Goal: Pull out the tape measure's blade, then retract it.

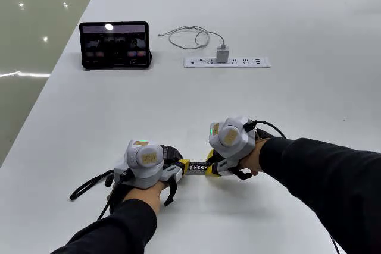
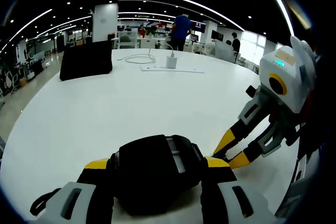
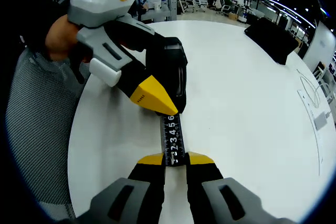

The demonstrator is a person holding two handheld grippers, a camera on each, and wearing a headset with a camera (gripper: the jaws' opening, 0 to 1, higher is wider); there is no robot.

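On the near part of the large white table (image 1: 268, 93) the two tools meet. Farther back a black tablet with a dim screen (image 1: 114, 44) stands propped up, and a flat white power strip (image 1: 226, 62) lies to its right. One small white charger (image 1: 222, 55) is plugged into the strip, and its thin white cable (image 1: 187, 35) lies in loops behind it.

The left gripper (image 2: 157, 162), grey with yellow tips, has its jaws spread wide around the chunky black case of the tape measure (image 2: 155, 182) and presses on both sides of it. The case rests on the table top. The right gripper (image 3: 176, 159) has its jaws almost together, and they pinch the free end of the narrow black blade with white numbers (image 3: 172, 135).

A short length of blade is out, with figures up to 6 readable. Its long axis runs straight from the mouth of the case to the right gripper, left to right in the head view. The two grippers are near each other.
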